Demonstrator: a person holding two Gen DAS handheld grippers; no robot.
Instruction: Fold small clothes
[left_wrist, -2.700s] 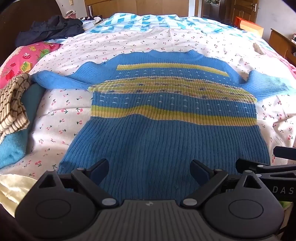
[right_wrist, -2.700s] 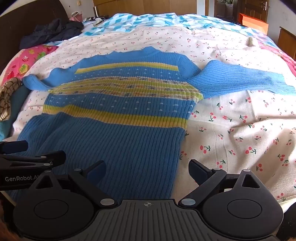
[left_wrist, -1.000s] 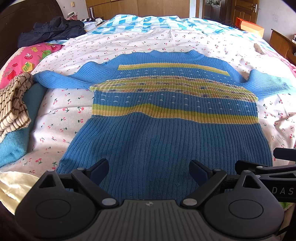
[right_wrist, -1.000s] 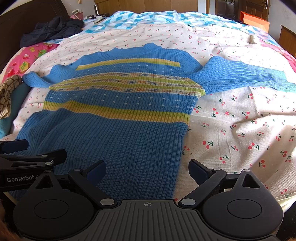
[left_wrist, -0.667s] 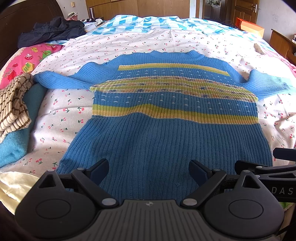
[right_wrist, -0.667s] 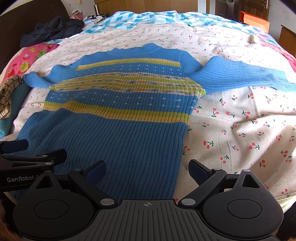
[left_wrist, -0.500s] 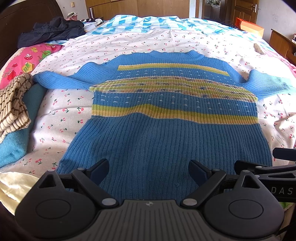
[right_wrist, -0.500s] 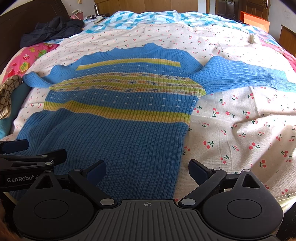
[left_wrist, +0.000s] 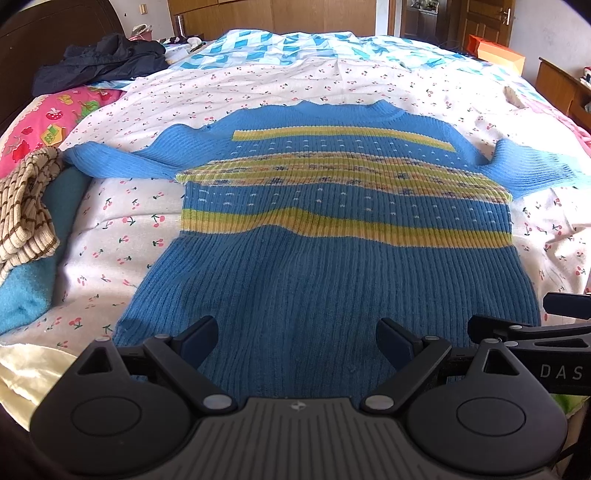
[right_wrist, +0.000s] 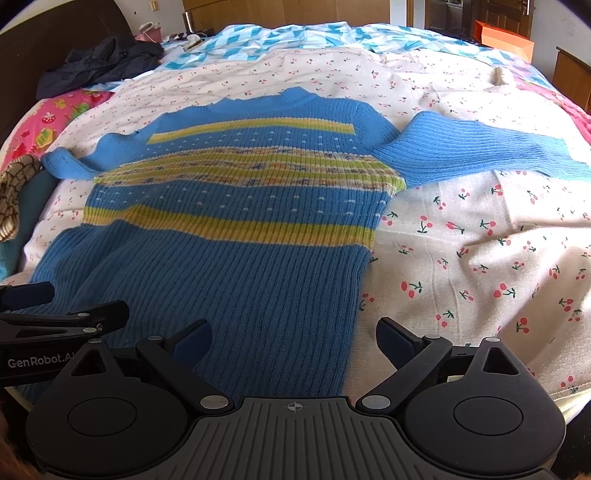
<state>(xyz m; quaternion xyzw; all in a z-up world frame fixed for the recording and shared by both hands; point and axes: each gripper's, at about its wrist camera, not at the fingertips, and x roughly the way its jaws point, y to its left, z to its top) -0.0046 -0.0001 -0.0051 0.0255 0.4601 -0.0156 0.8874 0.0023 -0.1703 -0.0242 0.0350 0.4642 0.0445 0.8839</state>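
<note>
Left wrist view: sweater (left_wrist: 332, 266) hem is seen between the spread jaws of left gripper (left_wrist: 297, 341); right gripper (right_wrist: 293, 339) jaws are likewise held apart at its hem corner

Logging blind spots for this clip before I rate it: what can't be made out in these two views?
- Sweater hem: hidden in both views behind the left gripper and right gripper bodies.
- End of the sweater's right-hand sleeve: cut off at the frame edge in the left wrist view.
- Striped garment: partly cut by the left edge, so its type is unclear.
- Small items by the headboard: too small to identify.
</note>
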